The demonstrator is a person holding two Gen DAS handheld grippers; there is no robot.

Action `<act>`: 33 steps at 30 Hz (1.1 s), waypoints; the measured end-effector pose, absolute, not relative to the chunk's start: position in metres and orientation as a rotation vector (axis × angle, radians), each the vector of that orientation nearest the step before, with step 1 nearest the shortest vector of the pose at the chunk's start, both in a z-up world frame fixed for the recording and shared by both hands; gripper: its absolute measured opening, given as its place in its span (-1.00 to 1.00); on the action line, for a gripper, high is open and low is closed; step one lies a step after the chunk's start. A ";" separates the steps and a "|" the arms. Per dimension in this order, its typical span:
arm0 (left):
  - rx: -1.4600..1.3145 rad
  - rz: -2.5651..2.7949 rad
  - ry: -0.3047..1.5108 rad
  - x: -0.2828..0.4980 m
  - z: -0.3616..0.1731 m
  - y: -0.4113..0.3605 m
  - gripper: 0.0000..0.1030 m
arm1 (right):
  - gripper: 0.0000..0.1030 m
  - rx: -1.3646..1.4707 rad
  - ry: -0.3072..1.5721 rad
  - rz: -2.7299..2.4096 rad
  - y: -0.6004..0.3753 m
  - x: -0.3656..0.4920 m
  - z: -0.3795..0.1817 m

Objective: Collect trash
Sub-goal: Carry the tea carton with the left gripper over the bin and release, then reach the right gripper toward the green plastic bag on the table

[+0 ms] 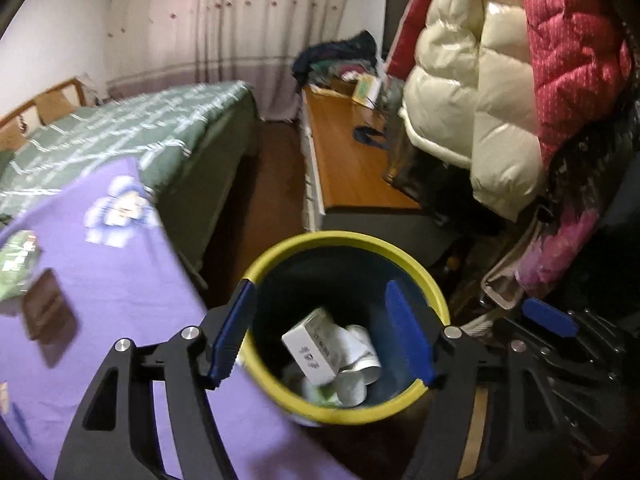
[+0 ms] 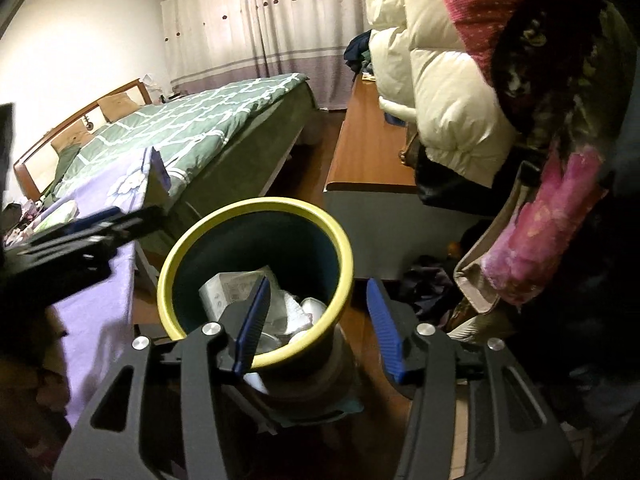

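Observation:
A dark bin with a yellow rim stands on the floor beside a purple-clothed table. Inside lie a white box and crumpled white cups. My left gripper is open and empty, hovering above the bin's mouth. In the right wrist view the bin holds the same white trash. My right gripper is open and empty, straddling the bin's near right rim. The right gripper also shows at the left wrist view's right edge; the left gripper shows at the right wrist view's left.
A brown wallet-like object and a green packet lie on the purple cloth. A green bed is behind. A wooden desk and hanging puffy coats crowd the right side. Clothes lie on the floor.

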State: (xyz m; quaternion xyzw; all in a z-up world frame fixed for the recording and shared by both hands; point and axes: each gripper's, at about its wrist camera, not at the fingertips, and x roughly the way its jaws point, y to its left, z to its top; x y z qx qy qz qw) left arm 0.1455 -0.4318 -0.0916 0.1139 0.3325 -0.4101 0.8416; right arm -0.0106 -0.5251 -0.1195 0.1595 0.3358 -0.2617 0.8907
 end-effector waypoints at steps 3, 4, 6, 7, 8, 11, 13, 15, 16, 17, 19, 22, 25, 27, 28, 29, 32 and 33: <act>0.204 -0.812 0.680 0.147 -0.078 -0.399 0.44 | -0.06 0.323 0.705 -0.511 -0.515 -0.004 -0.120; 0.194 -0.796 0.677 0.149 -0.074 -0.390 0.47 | -0.06 0.319 0.708 -0.498 -0.511 -0.001 -0.120; 0.174 -0.743 0.673 0.153 -0.068 -0.364 0.55 | -0.06 0.314 0.712 -0.479 -0.504 0.004 -0.120; 0.167 -0.726 0.673 0.154 -0.066 -0.355 0.57 | -0.06 0.311 0.716 -0.466 -0.500 0.008 -0.120; 0.157 -0.704 0.672 0.156 -0.064 -0.341 0.60 | -0.05 0.308 0.719 -0.454 -0.496 0.011 -0.120; 0.150 -0.634 0.665 0.159 -0.061 -0.306 0.71 | -0.03 0.296 0.727 -0.426 -0.483 0.021 -0.121; 0.147 -0.584 0.656 0.161 -0.059 -0.282 0.72 | -0.01 0.290 0.735 -0.401 -0.474 0.028 -0.122; 0.143 -0.541 0.654 0.165 -0.059 -0.260 0.73 | 0.00 0.273 0.746 -0.379 -0.462 0.036 -0.123; 0.136 -0.521 0.655 0.167 -0.059 -0.248 0.74 | 0.00 0.268 0.750 -0.368 -0.458 0.040 -0.123; 0.129 -0.508 0.657 0.168 -0.060 -0.241 0.76 | 0.00 0.264 0.756 -0.345 -0.450 0.046 -0.123; 0.111 -0.472 0.660 0.172 -0.060 -0.219 0.77 | 0.00 0.261 0.763 -0.319 -0.442 0.053 -0.124; 0.104 -0.418 0.652 0.178 -0.059 -0.189 0.79 | 0.00 0.234 0.771 -0.280 -0.421 0.070 -0.123; 0.089 -0.384 0.651 0.184 -0.059 -0.169 0.79 | 0.00 0.221 0.778 -0.231 -0.401 0.087 -0.122; 0.069 -0.359 0.650 0.190 -0.059 -0.150 0.79 | 0.00 0.203 0.780 -0.201 -0.387 0.098 -0.120; 0.066 -0.351 0.650 0.192 -0.059 -0.145 0.79 | 0.01 0.195 0.780 -0.180 -0.378 0.105 -0.119; 0.063 -0.340 0.648 0.195 -0.059 -0.137 0.79 | 0.01 0.190 0.780 -0.158 -0.369 0.111 -0.117; 0.057 -0.305 0.633 0.200 -0.056 -0.115 0.79 | 0.01 0.155 0.781 -0.102 -0.342 0.131 -0.112; 0.055 -0.293 0.626 0.201 -0.055 -0.108 0.79 | 0.01 0.142 0.779 -0.089 -0.334 0.137 -0.110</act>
